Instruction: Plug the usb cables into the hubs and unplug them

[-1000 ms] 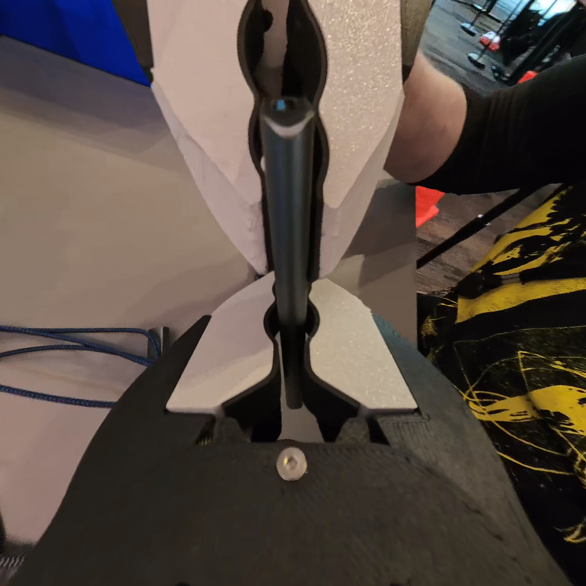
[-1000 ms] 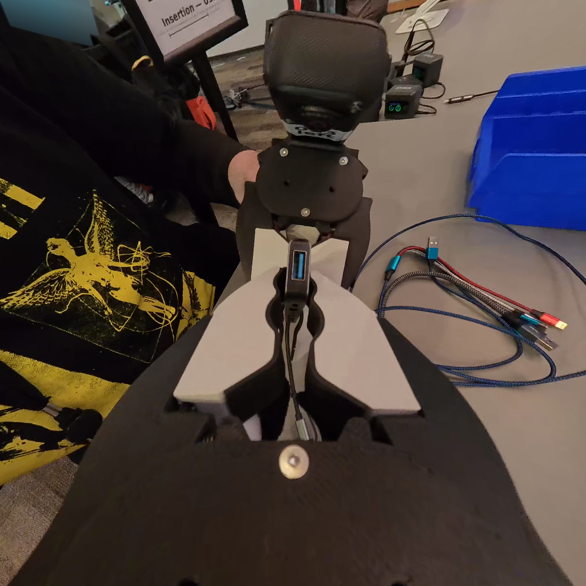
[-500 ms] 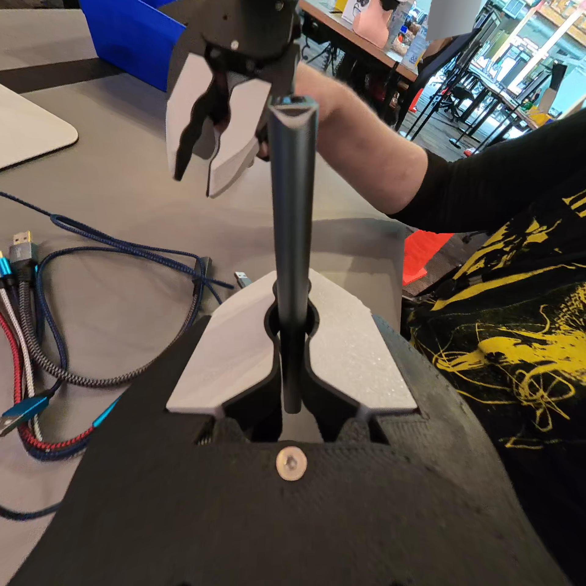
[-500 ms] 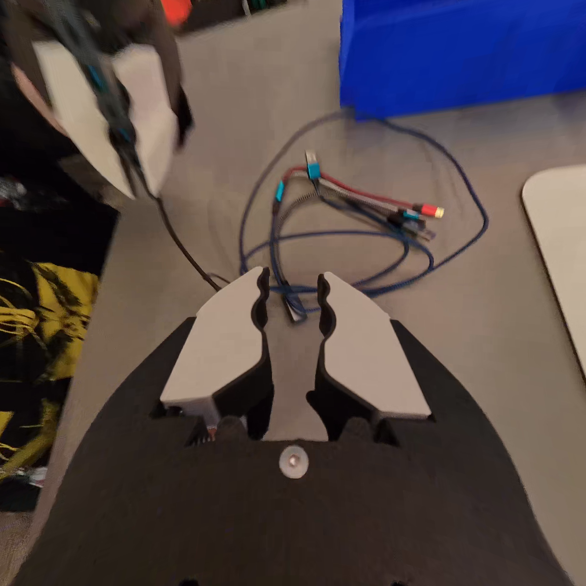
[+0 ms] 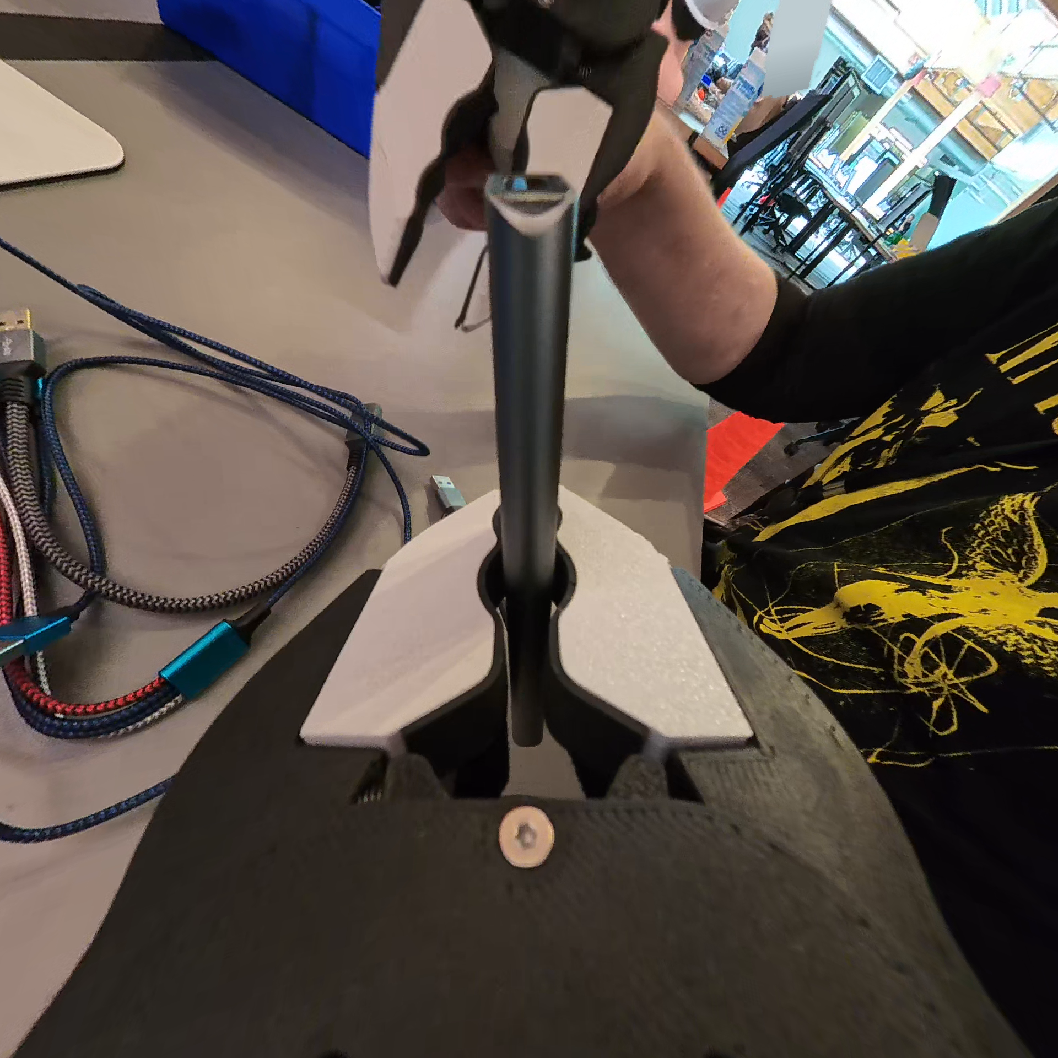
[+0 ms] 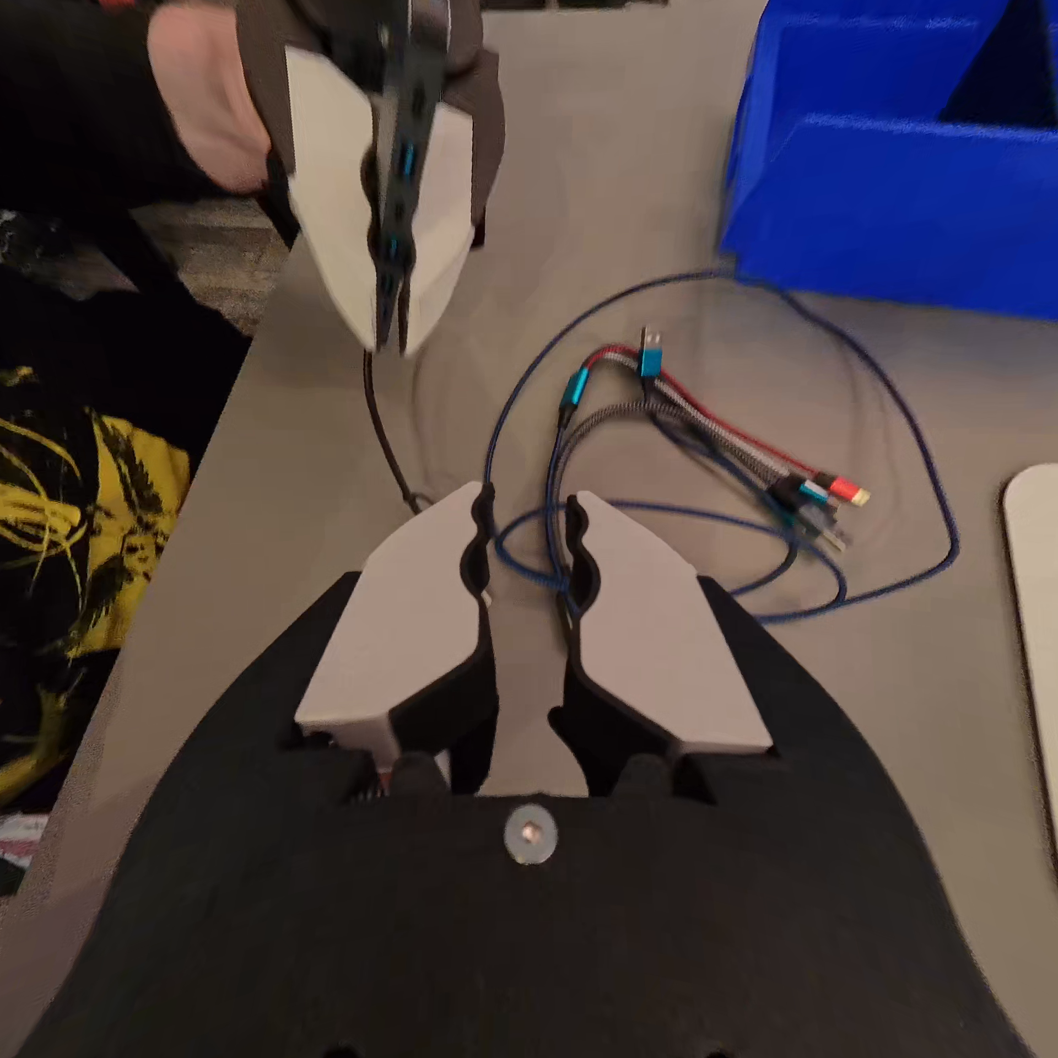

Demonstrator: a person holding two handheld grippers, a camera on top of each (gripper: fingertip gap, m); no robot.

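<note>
a matte grey tabletop (image 5: 240, 240) fills most of both views, its near edge running past a person in a black shirt with a yellow print (image 5: 893, 601) on the right of the left wrist view. a blue plastic bin (image 6: 893, 172) sits at the upper right of the right wrist view, and a pale rounded mat (image 6: 1036, 601) lies at the right edge. beyond the table, in the upper right of the left wrist view, a bright room with dark stands and desks (image 5: 830, 189) opens out, and an orange patch (image 5: 733, 452) shows on the floor below the table edge. the left gripper (image 5: 529, 549) is clamped on a long dark grey usb hub (image 5: 529, 355) that stands straight up along its fingers, with blue ports visible in the right wrist view (image 6: 401, 172). the right gripper (image 6: 529, 504) hangs with its jaws apart and nothing pressed between them, above a tangle of braided usb cables (image 6: 715, 446) lying on the table in the middle of that frame, blue, red and grey strands with teal and silver plugs. a loose silver usb plug (image 5: 446, 492) lies just left of the left gripper's fingers.
</note>
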